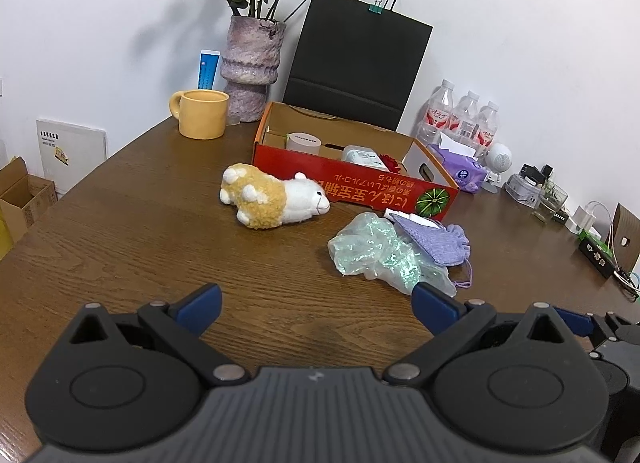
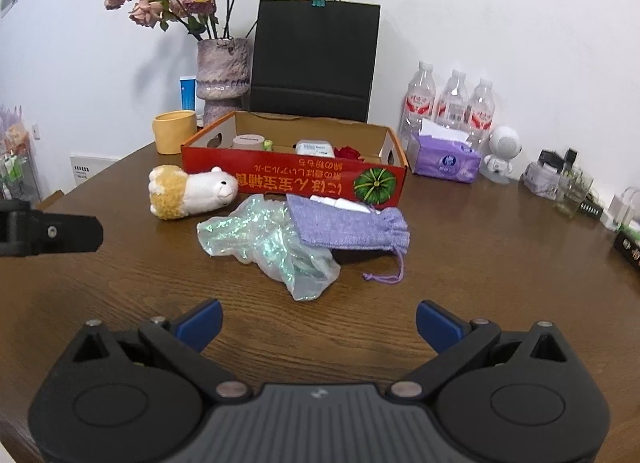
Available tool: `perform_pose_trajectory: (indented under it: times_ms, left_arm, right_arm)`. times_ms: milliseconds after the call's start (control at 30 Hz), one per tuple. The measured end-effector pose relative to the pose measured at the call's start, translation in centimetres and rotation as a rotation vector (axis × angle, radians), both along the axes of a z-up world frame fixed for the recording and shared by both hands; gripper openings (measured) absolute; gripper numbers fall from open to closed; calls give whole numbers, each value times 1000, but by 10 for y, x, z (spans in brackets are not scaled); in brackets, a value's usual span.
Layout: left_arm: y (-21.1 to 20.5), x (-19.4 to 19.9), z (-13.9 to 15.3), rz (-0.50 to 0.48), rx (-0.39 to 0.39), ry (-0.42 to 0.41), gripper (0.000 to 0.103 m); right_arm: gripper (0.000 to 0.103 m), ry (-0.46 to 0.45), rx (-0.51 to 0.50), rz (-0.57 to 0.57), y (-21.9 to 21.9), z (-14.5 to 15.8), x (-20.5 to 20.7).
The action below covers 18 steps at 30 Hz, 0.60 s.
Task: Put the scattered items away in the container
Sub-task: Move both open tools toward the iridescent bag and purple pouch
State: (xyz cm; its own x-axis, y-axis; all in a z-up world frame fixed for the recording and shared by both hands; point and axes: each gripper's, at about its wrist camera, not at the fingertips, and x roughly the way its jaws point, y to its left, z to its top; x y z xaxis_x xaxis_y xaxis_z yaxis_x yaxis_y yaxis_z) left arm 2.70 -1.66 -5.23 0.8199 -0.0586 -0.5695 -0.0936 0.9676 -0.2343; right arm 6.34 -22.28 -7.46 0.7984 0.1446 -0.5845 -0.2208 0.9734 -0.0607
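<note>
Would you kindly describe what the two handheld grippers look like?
The left gripper and right gripper match: black angular linkage arms with silver pivot pins, round black housings, a ribbed dark-grey centre body, and blue fingers. No cables or sleeves show.

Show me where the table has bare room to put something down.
Bare wood lies between both open grippers and the iridescent bag, and left of the plush toy toward the yellow mug. Crowded: the strip before the red box, and the right edge.

Upside-down orange Japanese print on red box (image 2: 294, 177), characters seemingly にほん, rest illegible
</note>
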Motion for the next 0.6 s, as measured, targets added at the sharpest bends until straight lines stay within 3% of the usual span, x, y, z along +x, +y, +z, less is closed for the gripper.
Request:
perform_pose_trajectory:
  times_ms: [600]
  left_arm:
    - [-13,41,-24,-86,73,32,103]
  right_arm:
    - [103,18,39,-30,-18,-29,42]
